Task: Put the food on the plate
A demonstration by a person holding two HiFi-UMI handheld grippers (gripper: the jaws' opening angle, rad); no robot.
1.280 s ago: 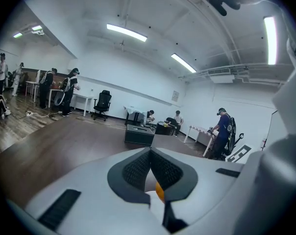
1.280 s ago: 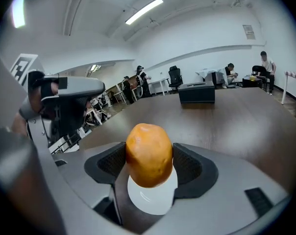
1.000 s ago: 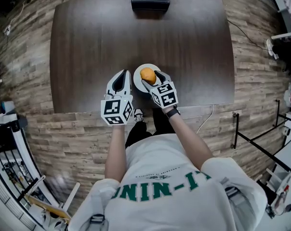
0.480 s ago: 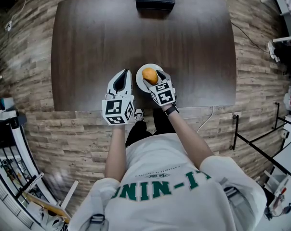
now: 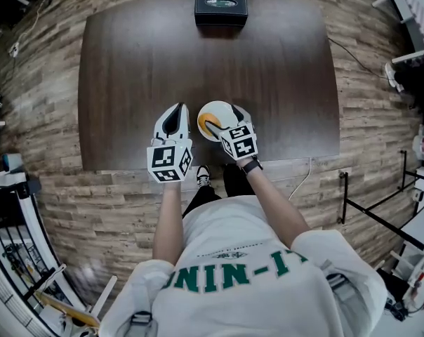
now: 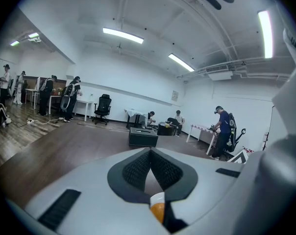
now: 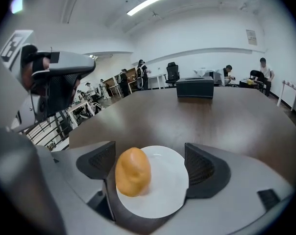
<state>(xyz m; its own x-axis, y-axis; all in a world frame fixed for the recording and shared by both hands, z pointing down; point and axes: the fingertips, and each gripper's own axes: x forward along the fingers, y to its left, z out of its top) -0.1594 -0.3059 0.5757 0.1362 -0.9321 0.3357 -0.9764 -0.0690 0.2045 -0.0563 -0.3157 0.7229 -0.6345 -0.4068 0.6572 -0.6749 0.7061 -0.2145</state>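
An orange, bun-like piece of food [image 7: 133, 171] lies on the left side of a small white plate [image 7: 170, 192] near the table's front edge. My right gripper [image 7: 152, 164] stands over the plate with its jaws opening. The food sits between them, close to the left pad, and the right pad is well clear of it. In the head view the food [image 5: 204, 123] shows as an orange edge on the plate [image 5: 213, 109], partly hidden by the right gripper [image 5: 222, 118]. My left gripper [image 5: 174, 112] hovers just left of the plate, shut and empty.
A black box [image 5: 220, 7] stands at the far edge of the dark wooden table [image 5: 198, 55], also seen in the right gripper view [image 7: 195, 87]. People, chairs and desks fill the room beyond. The person's legs and shoe are at the near edge.
The right gripper's jaws have spread apart and let go of the food, which now rests lower on the plate. The left gripper has stayed where it was.
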